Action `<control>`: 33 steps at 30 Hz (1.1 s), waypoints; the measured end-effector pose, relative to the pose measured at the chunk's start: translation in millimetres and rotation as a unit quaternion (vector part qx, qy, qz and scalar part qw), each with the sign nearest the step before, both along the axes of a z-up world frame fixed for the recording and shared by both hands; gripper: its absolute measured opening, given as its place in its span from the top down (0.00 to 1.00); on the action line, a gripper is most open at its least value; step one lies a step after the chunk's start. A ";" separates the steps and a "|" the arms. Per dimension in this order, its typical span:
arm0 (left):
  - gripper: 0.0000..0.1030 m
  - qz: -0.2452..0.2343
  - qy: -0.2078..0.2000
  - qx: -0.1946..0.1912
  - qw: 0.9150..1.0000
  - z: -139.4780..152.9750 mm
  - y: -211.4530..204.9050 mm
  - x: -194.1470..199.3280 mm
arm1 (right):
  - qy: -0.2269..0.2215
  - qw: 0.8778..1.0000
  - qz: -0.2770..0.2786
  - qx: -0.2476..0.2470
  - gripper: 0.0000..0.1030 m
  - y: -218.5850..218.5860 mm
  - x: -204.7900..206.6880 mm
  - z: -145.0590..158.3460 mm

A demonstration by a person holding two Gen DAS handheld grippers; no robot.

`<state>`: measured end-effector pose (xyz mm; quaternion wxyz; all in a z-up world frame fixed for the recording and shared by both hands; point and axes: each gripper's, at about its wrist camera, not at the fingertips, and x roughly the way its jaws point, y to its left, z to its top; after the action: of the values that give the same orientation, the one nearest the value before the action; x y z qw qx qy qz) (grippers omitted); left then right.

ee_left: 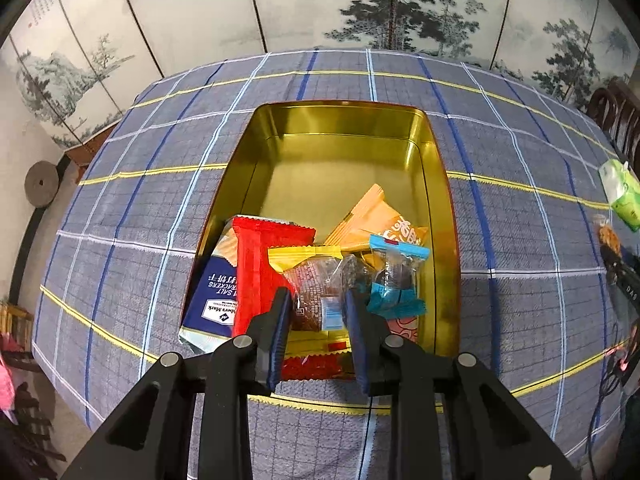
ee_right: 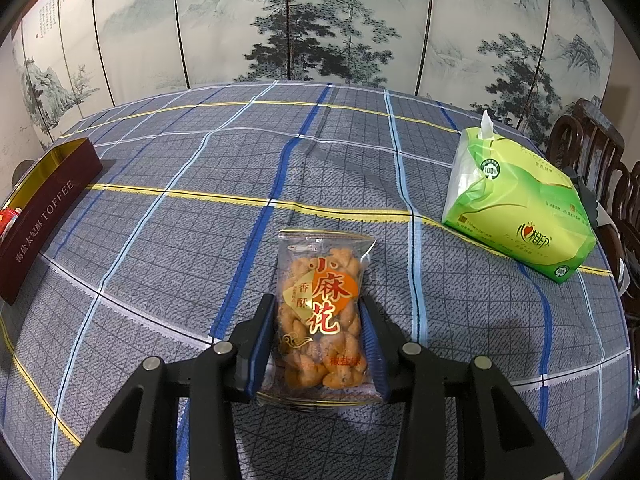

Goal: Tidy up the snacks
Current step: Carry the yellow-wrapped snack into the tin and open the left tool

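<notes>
A gold-lined tin box (ee_left: 440, 184) sits on the plaid tablecloth and holds several wrapped snacks: a red packet (ee_left: 256, 264), a blue cracker pack (ee_left: 216, 300), an orange packet (ee_left: 376, 220), a blue-ended candy (ee_left: 396, 276). My left gripper (ee_left: 318, 300) hovers over the tin's near end, its jaws on either side of a clear brown snack packet (ee_left: 316, 284). My right gripper (ee_right: 320, 308) has its jaws against both sides of a clear bag of fried dough twists (ee_right: 324, 308) lying on the cloth. The tin's maroon side (ee_right: 44, 216) shows at far left in the right wrist view.
A green tissue pack (ee_right: 516, 208) lies at the right of the table; it also shows in the left wrist view (ee_left: 622, 196). Dark wooden chairs (ee_right: 592, 148) stand at the right edge. A painted folding screen (ee_right: 320, 20) stands behind the table.
</notes>
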<state>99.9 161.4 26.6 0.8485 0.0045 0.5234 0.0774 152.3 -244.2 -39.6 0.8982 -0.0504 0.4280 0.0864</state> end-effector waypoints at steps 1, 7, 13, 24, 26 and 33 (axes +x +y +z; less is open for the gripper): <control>0.76 -0.002 0.001 0.002 1.000 -0.7 -0.6 0.4 | 0.000 1.000 0.000 0.000 0.59 0.1 0.0 0.0; 0.76 -0.012 0.007 0.012 1.000 -6.1 -5.9 2.9 | 0.000 1.000 0.000 0.000 0.59 -0.5 0.2 0.0; 0.74 -0.009 0.010 0.007 1.000 -8.8 -6.2 4.2 | 0.000 1.000 0.000 0.000 0.59 -0.2 0.4 -0.1; 0.53 -0.011 0.002 0.023 1.000 -5.3 -12.5 4.8 | 0.000 1.000 0.000 -0.001 0.59 -1.0 0.1 0.0; 0.49 -0.009 -0.002 0.028 1.000 -2.6 -13.3 3.8 | 0.000 1.000 0.000 -0.001 0.59 -0.6 0.1 0.0; 0.47 -0.013 -0.017 0.028 0.999 8.0 -17.2 -2.6 | 0.000 1.000 0.000 -0.001 0.59 -0.6 0.1 0.1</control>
<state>97.3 144.2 34.5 0.8576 0.0339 0.5068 0.0811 152.4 -244.8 -39.5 0.8982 -0.0510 0.4281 0.0859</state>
